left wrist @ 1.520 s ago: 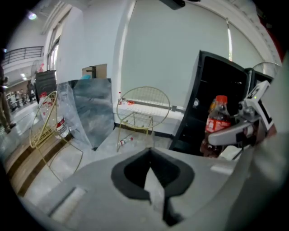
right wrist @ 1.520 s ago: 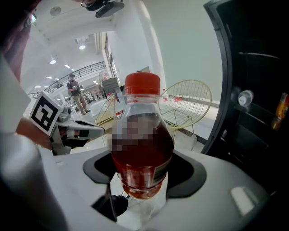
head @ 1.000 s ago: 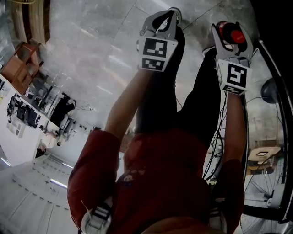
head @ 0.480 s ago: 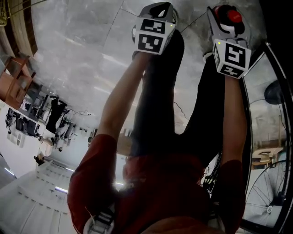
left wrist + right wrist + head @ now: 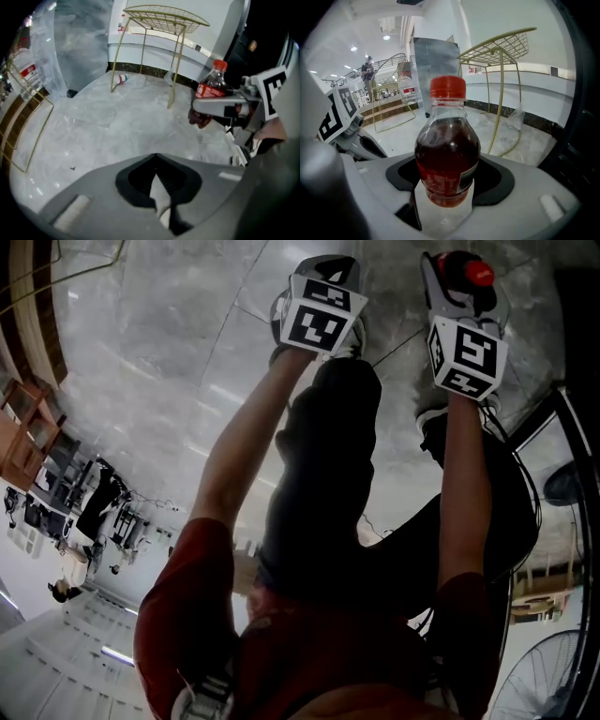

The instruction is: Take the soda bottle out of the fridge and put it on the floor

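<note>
head view steeply down onto marble floor (image 5: pixel 169 362); both gripper views low, close, sharing wire table (image 5: pixel 164 18).

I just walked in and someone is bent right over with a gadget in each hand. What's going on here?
A person is bent over a marble floor with a gripper in each hand. The right gripper is clamped on a soda bottle with a red cap, held upright and low, apparently not yet resting on the floor. The left gripper is shut and empty, off to one side. No fridge is in view, so setting the bottle down looks like the remaining step.
</note>
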`<action>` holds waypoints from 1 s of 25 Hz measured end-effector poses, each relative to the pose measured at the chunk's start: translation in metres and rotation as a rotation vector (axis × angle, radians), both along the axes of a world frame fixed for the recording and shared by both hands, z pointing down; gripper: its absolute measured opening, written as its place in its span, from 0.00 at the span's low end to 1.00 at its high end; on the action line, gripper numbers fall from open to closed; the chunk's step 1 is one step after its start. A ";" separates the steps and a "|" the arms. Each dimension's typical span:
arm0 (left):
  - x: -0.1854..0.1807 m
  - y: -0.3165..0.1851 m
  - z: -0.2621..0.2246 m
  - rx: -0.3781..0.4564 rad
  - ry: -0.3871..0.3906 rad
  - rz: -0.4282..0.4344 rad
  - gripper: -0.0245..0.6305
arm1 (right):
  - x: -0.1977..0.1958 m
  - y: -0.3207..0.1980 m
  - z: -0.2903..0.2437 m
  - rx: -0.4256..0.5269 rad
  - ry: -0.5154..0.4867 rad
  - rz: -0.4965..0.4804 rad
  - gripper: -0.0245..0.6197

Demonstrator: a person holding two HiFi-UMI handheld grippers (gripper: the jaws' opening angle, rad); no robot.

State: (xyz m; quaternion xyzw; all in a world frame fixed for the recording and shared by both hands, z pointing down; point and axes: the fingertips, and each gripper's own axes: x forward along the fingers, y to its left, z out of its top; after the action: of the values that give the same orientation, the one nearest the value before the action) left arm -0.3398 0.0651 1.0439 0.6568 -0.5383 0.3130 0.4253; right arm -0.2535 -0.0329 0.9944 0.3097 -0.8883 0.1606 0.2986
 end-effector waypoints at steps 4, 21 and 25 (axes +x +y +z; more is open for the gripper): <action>-0.006 -0.014 0.058 -0.005 -0.043 -0.009 0.04 | -0.011 -0.018 0.050 0.056 -0.045 0.002 0.52; 0.031 -0.063 0.110 0.008 -0.143 0.217 0.04 | 0.011 -0.069 0.133 0.195 -0.179 0.101 0.52; 0.032 -0.065 0.108 -0.001 -0.146 0.234 0.04 | 0.003 -0.064 0.132 0.253 -0.158 0.045 0.52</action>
State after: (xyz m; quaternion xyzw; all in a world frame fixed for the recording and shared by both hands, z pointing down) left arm -0.3078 -0.0001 1.1518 0.6904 -0.4872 0.4078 0.3461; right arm -0.2509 -0.0971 1.1264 0.3512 -0.9150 0.0780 0.1824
